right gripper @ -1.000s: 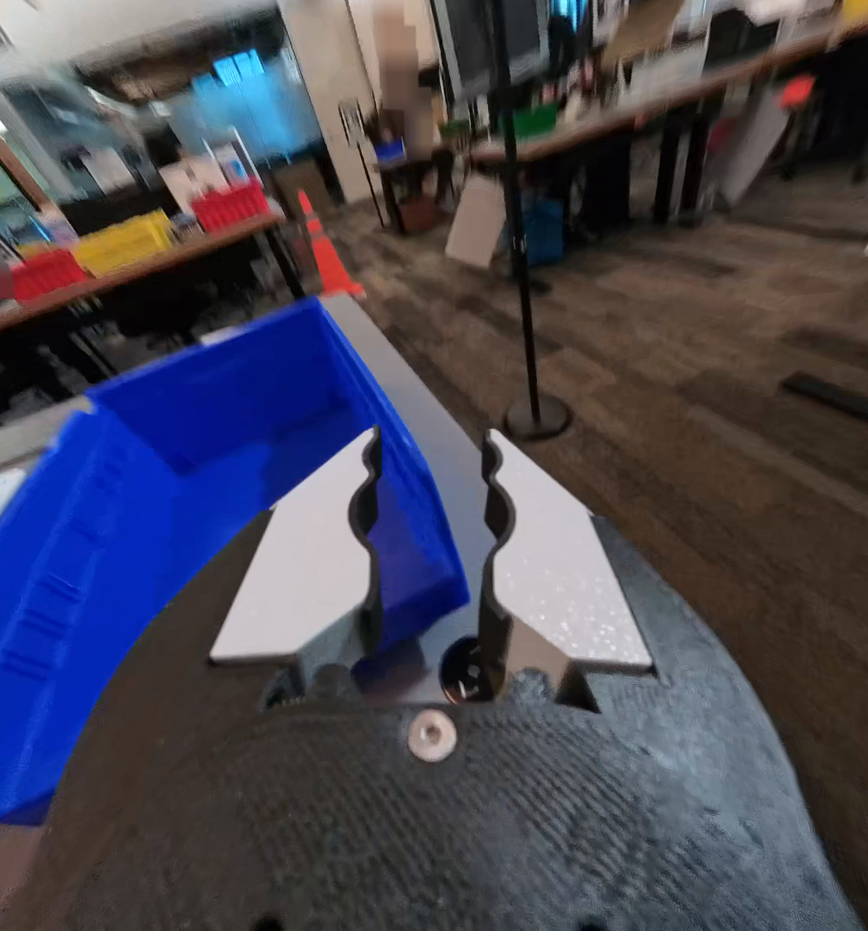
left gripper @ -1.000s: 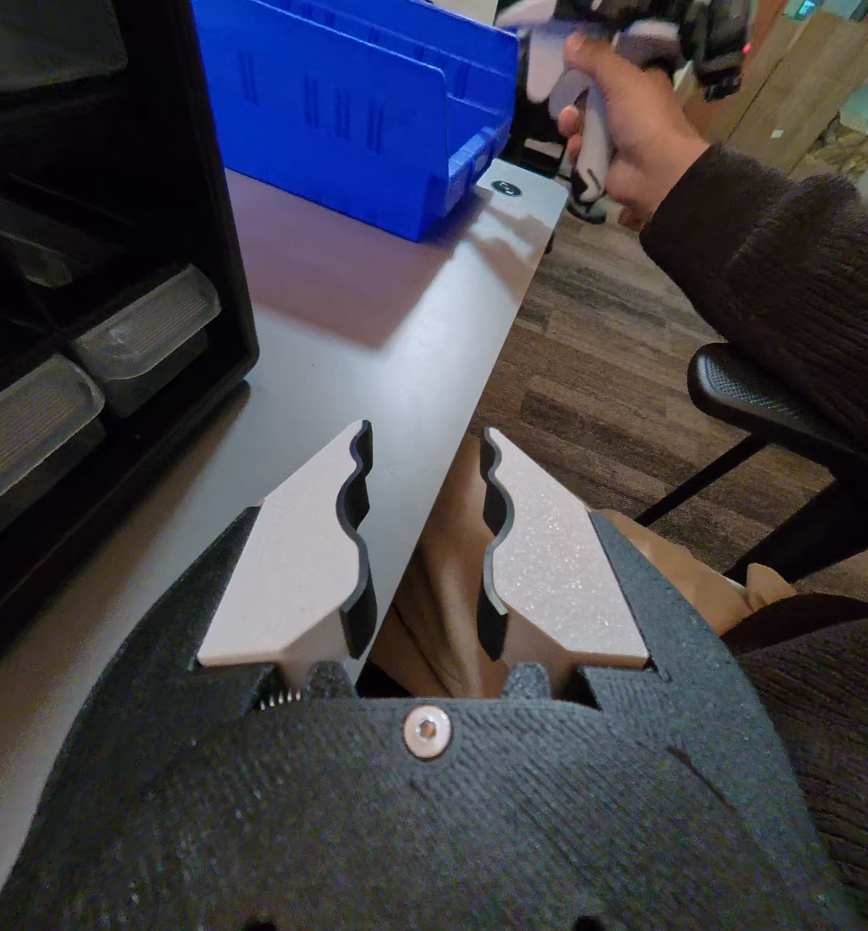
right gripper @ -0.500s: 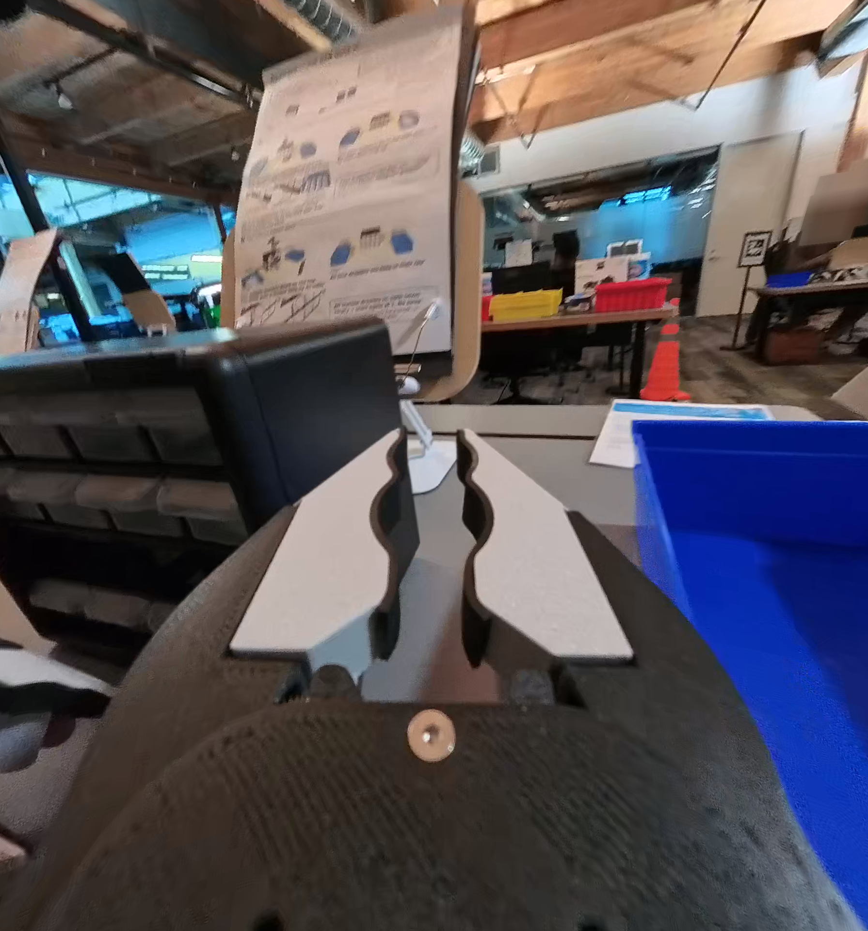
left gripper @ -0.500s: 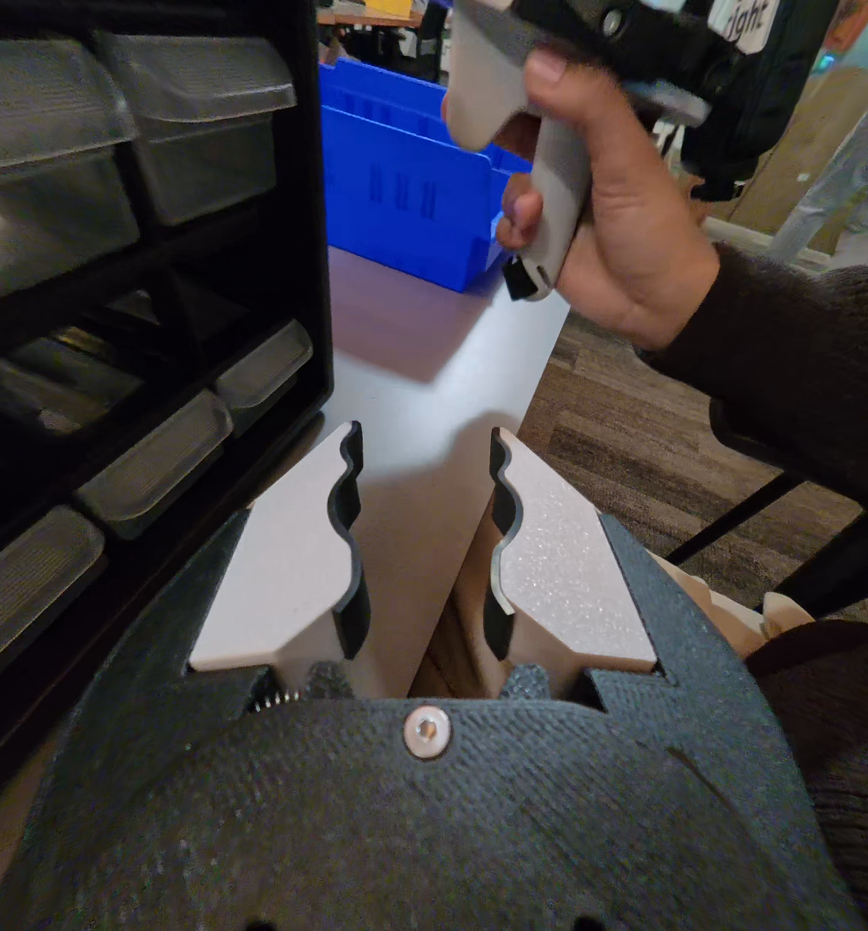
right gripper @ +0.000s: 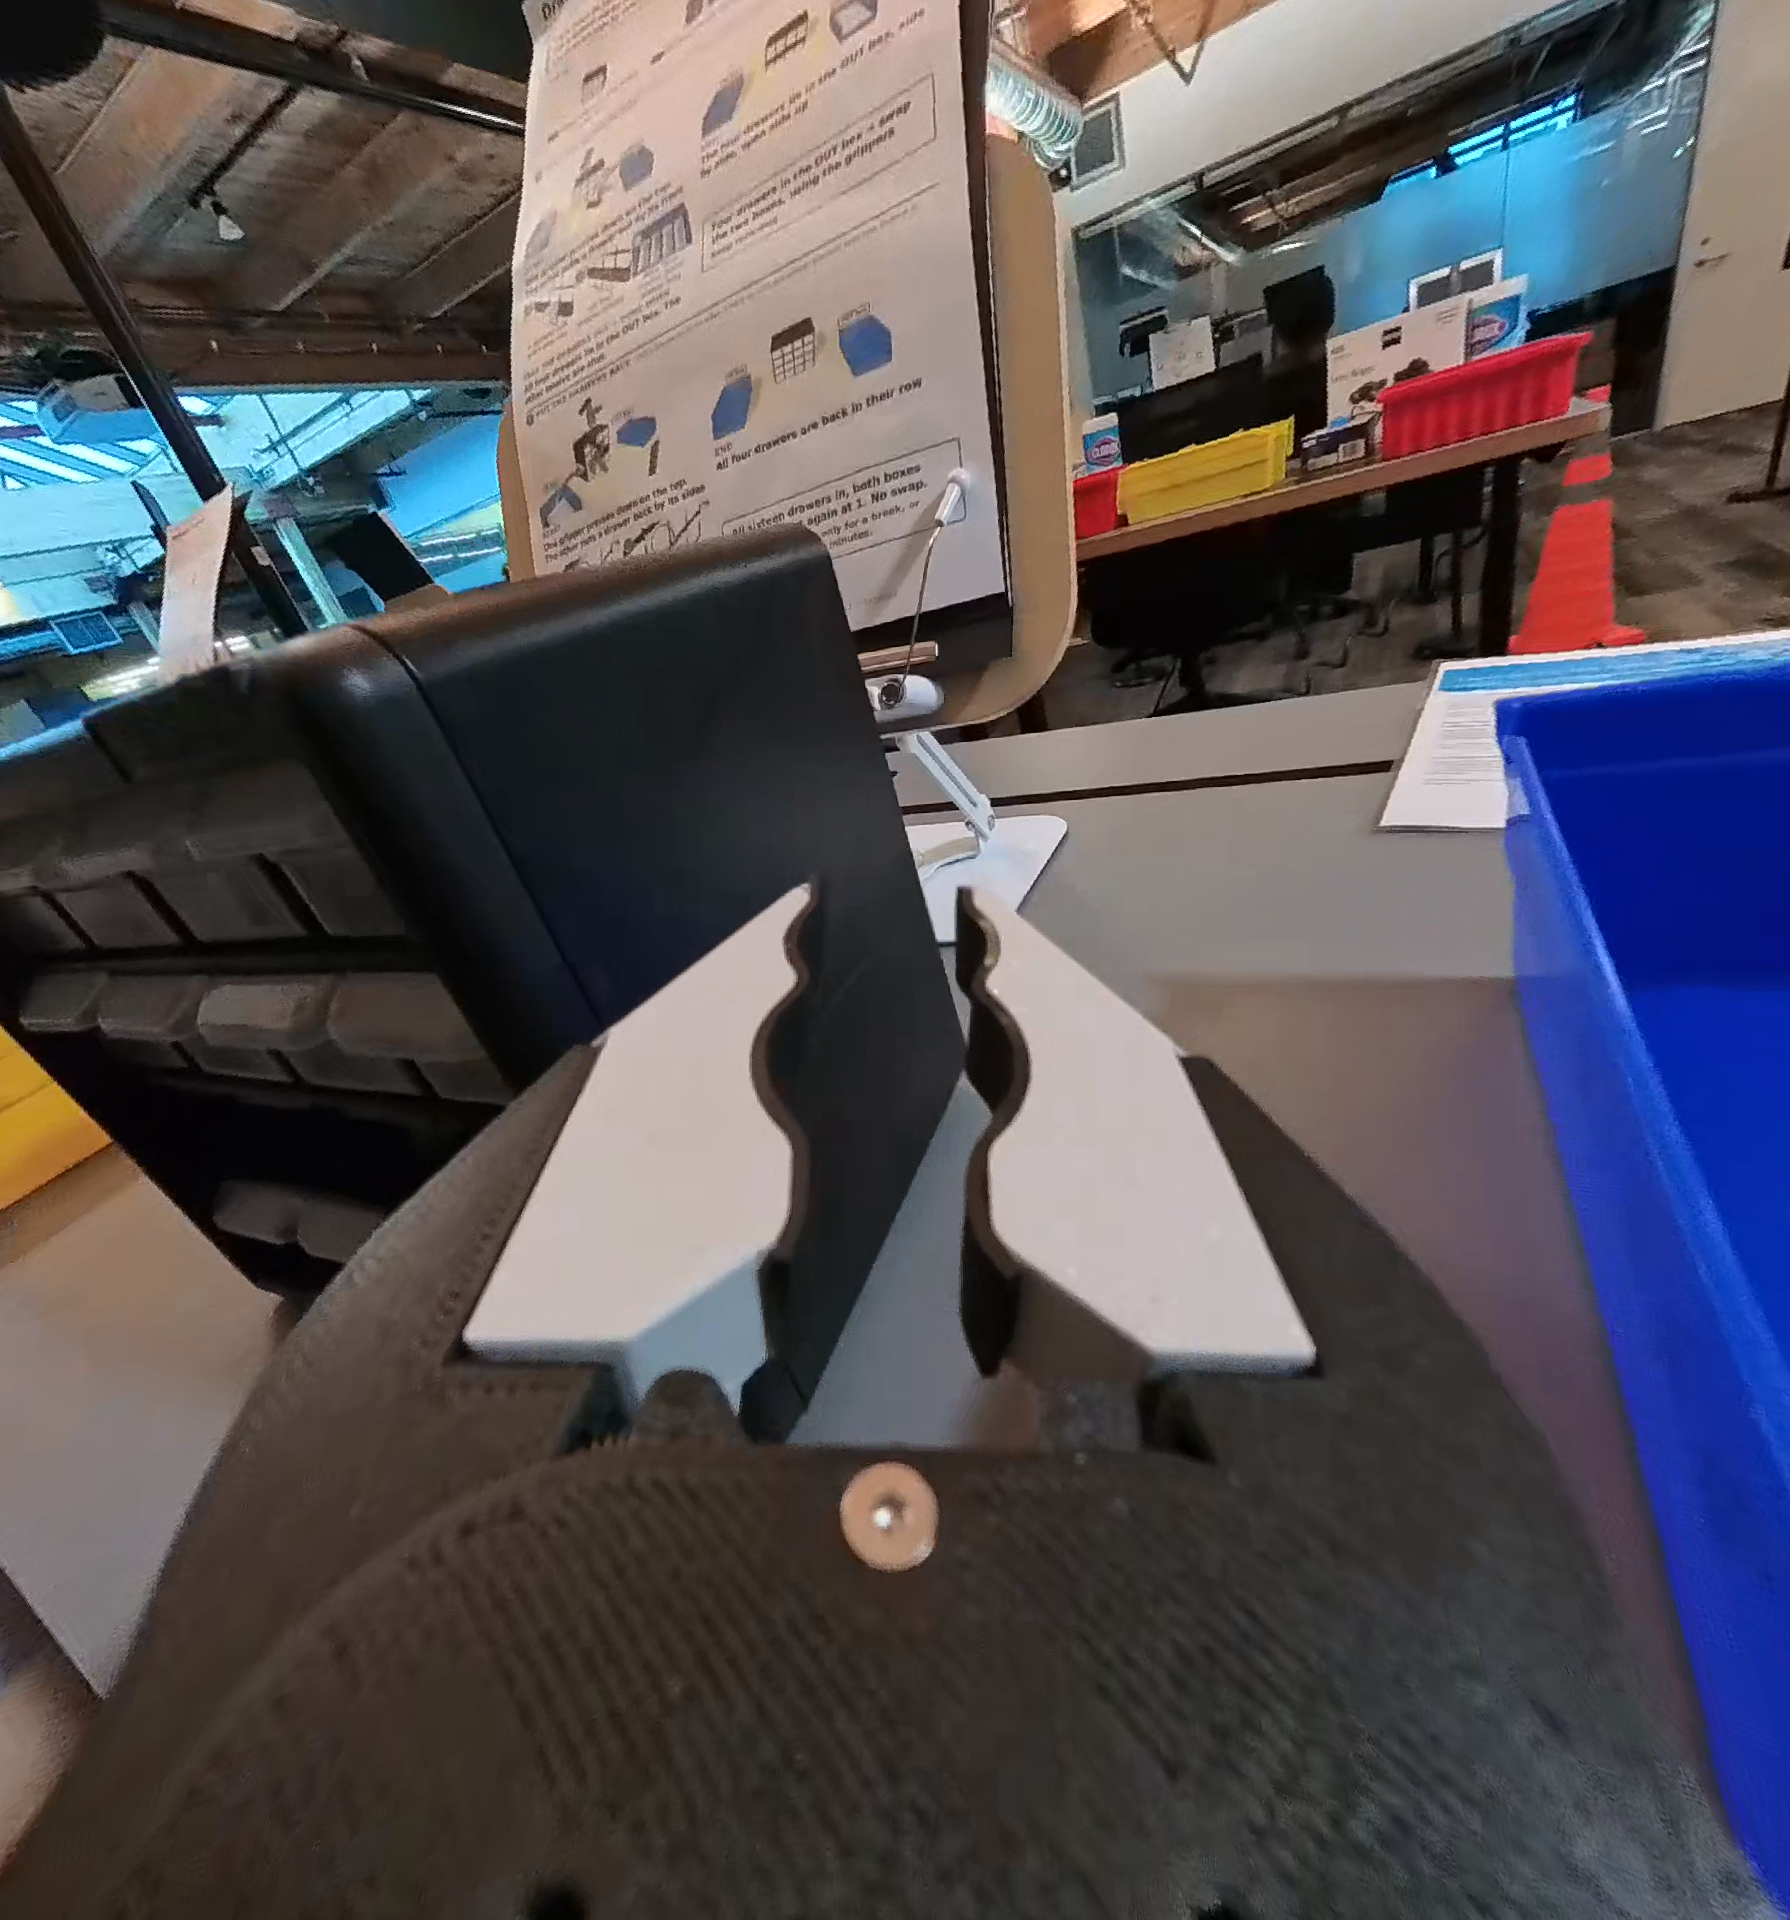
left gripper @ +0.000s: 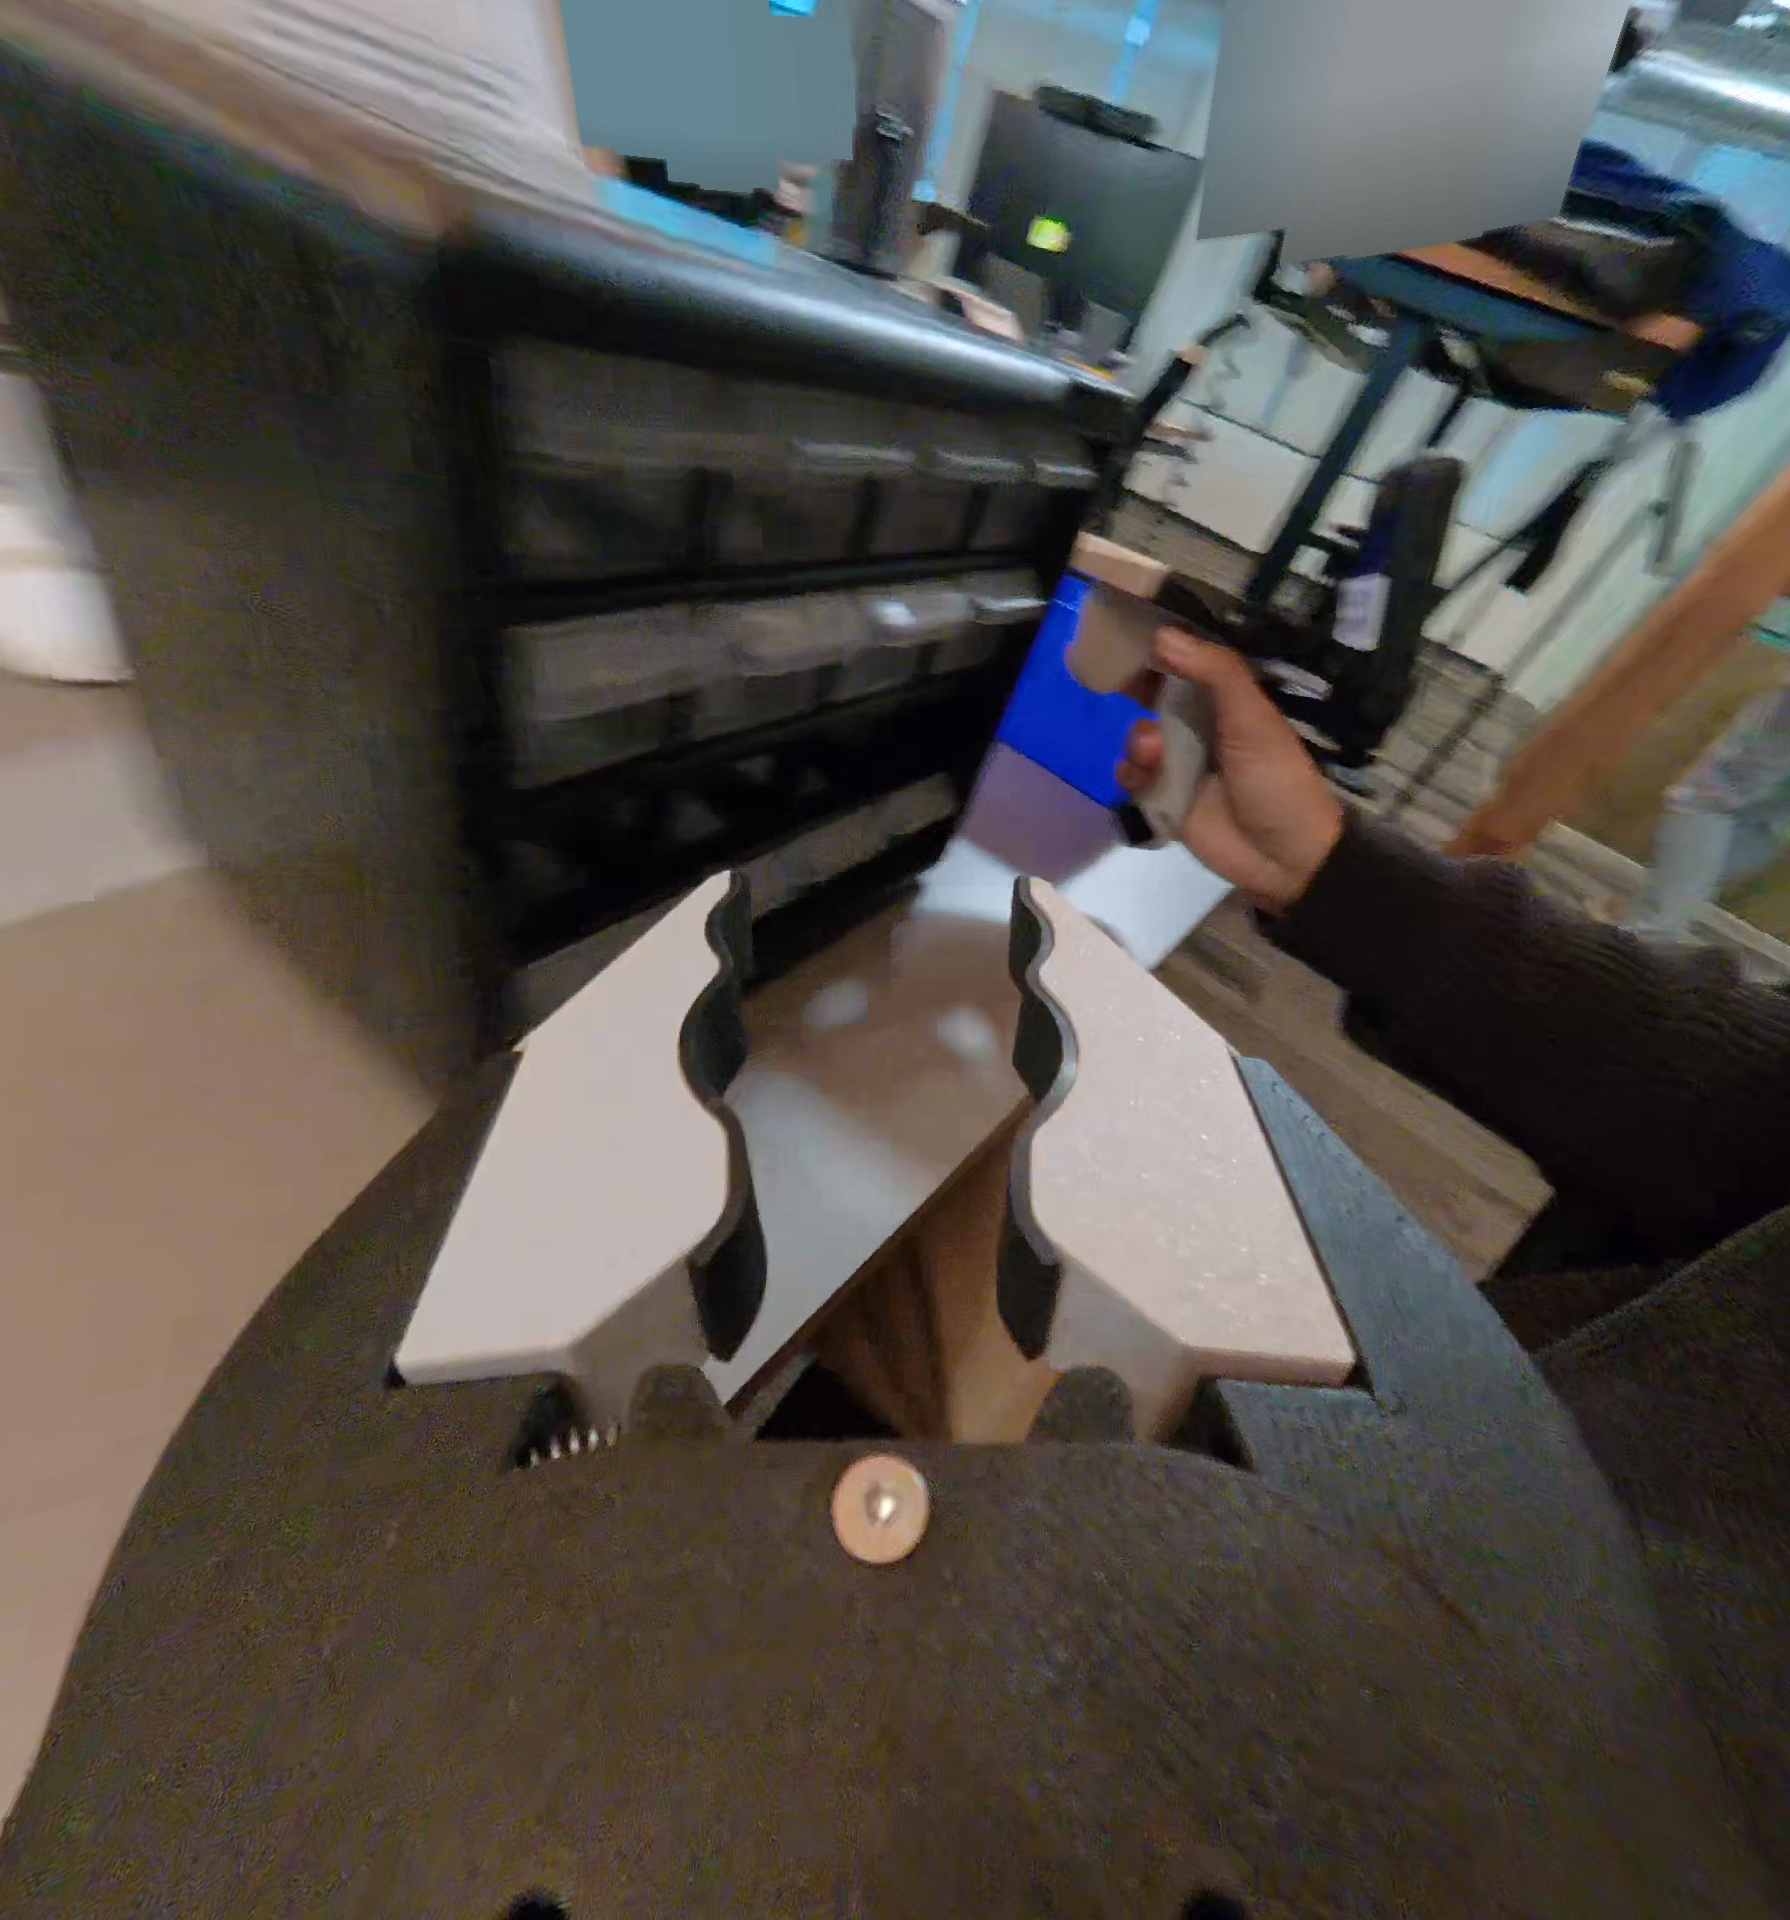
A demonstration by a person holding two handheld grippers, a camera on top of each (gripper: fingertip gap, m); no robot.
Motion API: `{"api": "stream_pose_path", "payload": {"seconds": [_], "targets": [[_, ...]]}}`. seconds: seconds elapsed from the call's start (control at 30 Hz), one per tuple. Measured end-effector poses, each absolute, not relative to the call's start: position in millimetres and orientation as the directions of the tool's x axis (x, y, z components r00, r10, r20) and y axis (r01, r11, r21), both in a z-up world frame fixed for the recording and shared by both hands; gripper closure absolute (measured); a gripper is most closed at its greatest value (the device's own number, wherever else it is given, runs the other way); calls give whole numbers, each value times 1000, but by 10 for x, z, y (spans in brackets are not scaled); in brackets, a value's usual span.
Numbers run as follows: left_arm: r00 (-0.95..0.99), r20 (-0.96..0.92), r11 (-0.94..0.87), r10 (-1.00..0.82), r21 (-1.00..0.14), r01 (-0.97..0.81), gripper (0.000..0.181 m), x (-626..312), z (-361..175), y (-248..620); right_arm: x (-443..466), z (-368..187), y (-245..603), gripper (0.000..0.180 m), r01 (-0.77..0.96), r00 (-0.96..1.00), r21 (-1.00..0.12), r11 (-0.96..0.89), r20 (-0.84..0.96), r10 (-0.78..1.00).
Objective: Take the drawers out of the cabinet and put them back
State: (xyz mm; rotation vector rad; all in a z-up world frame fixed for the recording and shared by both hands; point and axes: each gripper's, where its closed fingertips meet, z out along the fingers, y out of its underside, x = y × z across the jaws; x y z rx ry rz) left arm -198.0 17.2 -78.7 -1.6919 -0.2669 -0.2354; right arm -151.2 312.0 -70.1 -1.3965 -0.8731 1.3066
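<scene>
1. Black plastic drawer cabinet (left gripper: 725, 582) with clear drawers (left gripper: 766, 655) stands at ten o'clock in the left wrist view (blurred).
2. Left gripper (left gripper: 875, 914) gapes wide, empty, over the grey tabletop (left gripper: 870, 1049).
3. Right gripper (right gripper: 886, 914), half-spread and empty, points at the cabinet's side; blue plastic bin (right gripper: 1701, 1039) at three o'clock.

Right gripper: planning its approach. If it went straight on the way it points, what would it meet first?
Probably the black cabinet's side wall: the open right gripper frames its rear edge. Depth is unclear; slightly rightward it would pass over the table.
</scene>
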Motion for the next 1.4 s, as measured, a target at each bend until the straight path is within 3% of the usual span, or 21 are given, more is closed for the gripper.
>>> {"api": "stream_pose_path", "payload": {"seconds": [0.1, 0.2, 0.27, 0.4, 0.5, 0.6, 0.77, 0.87, 1.07, 1.2, 1.4], "targets": [[940, 211, -204, 267, -941, 270, 139, -2678, -740, -629, -1504, -769, 3124, 156, -101, 151, -961, -258, -271, 951], [872, -37, -368, 488, -915, 167, 140, -3579, -604, -1497, -1489, -857, 3136, 156, -75, 151, -960, -270, -278, 949], [821, -173, -510, 544, -845, 160, 141, -4162, -603, -1958, -1458, -901, 3168, 157, -67, 161, -957, -282, -289, 944], [837, -211, -743, 504, -601, 295, 139, -5067, -1055, -2478, -1368, -920, 3224, 157, -79, 181, -946, -315, -324, 929], [876, -207, -822, 436, -487, 294, 144, -5519, -1432, -2573, -1315, -905, 3243, 158, -91, 192, -940, -330, -341, 920], [910, -159, -881, 382, -360, 307, 142, -5671, -1765, -2570, -1287, -889, 3249, 158, -95, 208, -943, -320, -334, 920], [932, -248, -960, 265, -161, 230, 144, -5695, -1993, -2651, -1315, -925, 3235, 159, -67, 229, -958, -280, -288, 930], [937, -262, -971, 230, -126, 203, 145, -5606, -1983, -2669, -1364, -1002, 3221, 159, -34, 225, -962, -272, -273, 935], [907, -345, -963, 241, -198, 180, 139, -5623, -1803, -2621, -1410, -1067, 3205, 159, -25, 194, -946, -322, -321, 927], [916, -324, -971, 237, -111, 212, 143, -5566, -1866, -2743, -1412, -1070, 3191, 160, -28, 182, -940, -340, -340, 923], [916, -326, -972, 233, -116, 205, 142, -5638, -1870, -2680, -1423, -1076, 3170, 160, -23, 169, -937, -350, -349, 922]]}}
